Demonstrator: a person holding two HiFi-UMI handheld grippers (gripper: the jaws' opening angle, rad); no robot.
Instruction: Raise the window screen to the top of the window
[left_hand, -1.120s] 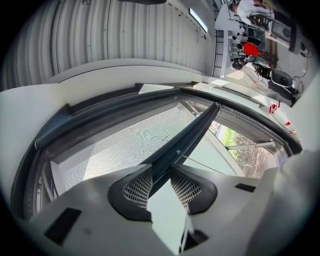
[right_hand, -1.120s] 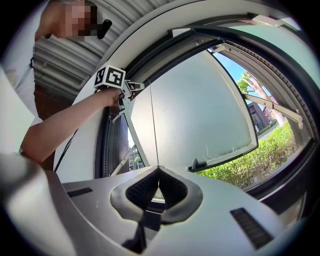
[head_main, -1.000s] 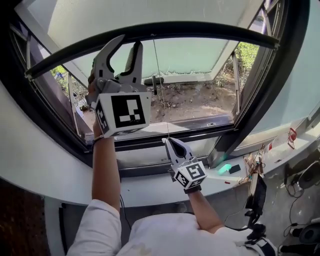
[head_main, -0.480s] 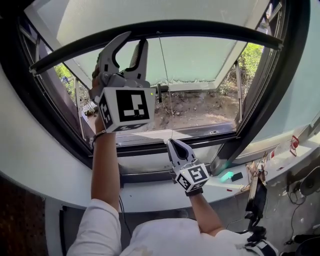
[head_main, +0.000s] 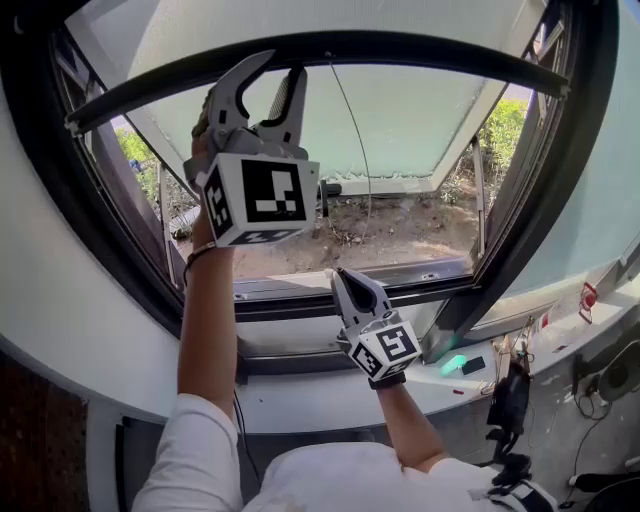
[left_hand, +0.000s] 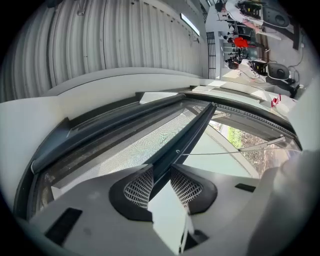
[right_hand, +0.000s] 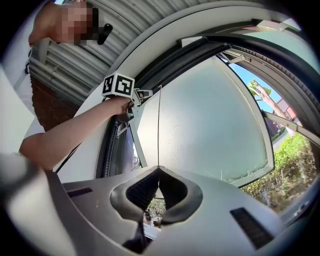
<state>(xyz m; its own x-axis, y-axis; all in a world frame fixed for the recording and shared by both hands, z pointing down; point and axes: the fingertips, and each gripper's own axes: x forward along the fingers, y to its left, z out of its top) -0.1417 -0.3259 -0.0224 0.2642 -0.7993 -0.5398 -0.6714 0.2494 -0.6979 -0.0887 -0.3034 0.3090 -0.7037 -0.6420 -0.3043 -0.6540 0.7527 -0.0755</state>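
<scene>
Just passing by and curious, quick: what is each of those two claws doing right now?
Left gripper: closed on the dark screen bar.
Right gripper: closed on the thin cord.

mesh window screen (head_main: 330, 18) raised high, dark bar (head_main: 430, 52) nearly level, cord (head_main: 352, 120) hanging.

Source: hard daylight from outside, coming in through the window frame (head_main: 555, 190).
Exposure: sunlit greenery (right_hand: 292, 175) near clipping; room side flat and evenly lit; lower-left corner of head view almost black.
Pane (right_hand: 200, 115): frosted, glows as a diffuse backlight.
Contrast: screen bar (head_main: 420, 47) reads as a dark silhouette; pull cord (right_hand: 159, 125) thin but crisp.
Focus: screen mesh (left_hand: 135, 150) resolves to fine dots; nearest foreground soft in both gripper views.
Distortion: heavy fisheye, straight edges bow, black vignette around gripper views.
</scene>
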